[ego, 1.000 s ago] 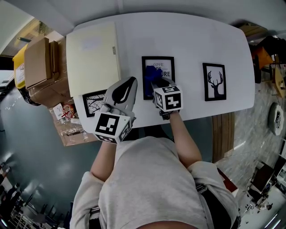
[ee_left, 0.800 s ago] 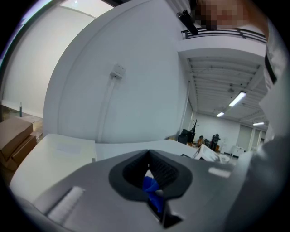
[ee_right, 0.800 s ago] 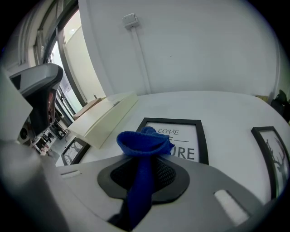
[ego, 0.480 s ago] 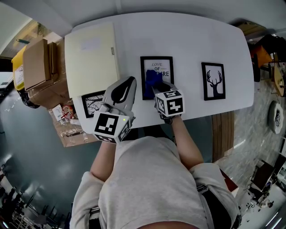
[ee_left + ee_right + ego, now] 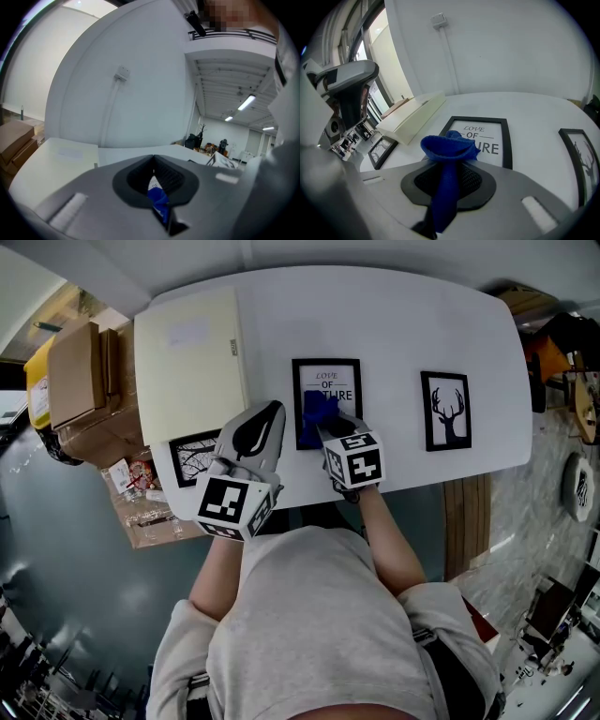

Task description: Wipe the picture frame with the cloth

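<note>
Right gripper (image 5: 446, 185) is mine to work with, and its jaws are pinching the blue cloth (image 5: 447, 150), which rises between them and ends in a loose bunched fold. That fold sits over the lower part of the middle picture frame (image 5: 483, 136), the one with printed lettering, lying flat on the white table (image 5: 394, 315). From the head view I judge the cloth is touching the glass, though I cannot be sure of the contact.

My left gripper (image 5: 265, 423) hangs just beside it, raised above the table, jaws pressed together on nothing and not touching the frame.

What worries me: nothing pins the frame down, so a firm stroke could push it across the smooth tabletop instead of cleaning it. Only a narrow strip of cloth is clamped, so dragging could tug it free or fold the bunch under. If I tilt too low, the hard jaw tips could scrape the glass.

Farther out on the table, a small frame (image 5: 197, 456) lies at the near left edge, a deer-print frame (image 5: 445, 411) well apart to the right, and a flat cream box (image 5: 192, 352) to the left. Beyond the table's left end stand cardboard boxes (image 5: 80, 371) on a grey floor; a pale wall with a cable running down it closes the far side.
</note>
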Demonstrator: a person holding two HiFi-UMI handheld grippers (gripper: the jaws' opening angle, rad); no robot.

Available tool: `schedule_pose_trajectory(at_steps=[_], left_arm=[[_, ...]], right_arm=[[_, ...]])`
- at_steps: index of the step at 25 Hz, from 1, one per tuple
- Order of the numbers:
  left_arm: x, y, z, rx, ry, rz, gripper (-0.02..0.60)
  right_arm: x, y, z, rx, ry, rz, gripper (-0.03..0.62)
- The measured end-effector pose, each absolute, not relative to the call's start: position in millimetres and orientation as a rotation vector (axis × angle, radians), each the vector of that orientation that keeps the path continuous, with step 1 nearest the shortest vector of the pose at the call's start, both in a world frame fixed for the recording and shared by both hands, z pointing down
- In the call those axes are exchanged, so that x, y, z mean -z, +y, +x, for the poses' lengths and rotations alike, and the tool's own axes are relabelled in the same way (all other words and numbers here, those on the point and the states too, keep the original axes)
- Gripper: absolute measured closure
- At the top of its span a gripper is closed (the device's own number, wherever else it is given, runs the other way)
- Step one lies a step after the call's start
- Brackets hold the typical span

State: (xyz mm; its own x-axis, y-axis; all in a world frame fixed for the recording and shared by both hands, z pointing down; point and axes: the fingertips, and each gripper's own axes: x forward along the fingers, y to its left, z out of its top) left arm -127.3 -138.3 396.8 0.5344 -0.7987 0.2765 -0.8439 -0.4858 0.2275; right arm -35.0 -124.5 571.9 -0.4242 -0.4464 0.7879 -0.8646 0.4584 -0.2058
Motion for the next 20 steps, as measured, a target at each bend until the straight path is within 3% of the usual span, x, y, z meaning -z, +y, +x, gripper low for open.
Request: schedule_pose_trajectory(at_steps=[20], left_arm=[[-394,-135,-109,-0.195,-1.356,2.458,0.580]], right_arm=[[-570,-127,17,-0.808,-1.988,1.171,0.523]])
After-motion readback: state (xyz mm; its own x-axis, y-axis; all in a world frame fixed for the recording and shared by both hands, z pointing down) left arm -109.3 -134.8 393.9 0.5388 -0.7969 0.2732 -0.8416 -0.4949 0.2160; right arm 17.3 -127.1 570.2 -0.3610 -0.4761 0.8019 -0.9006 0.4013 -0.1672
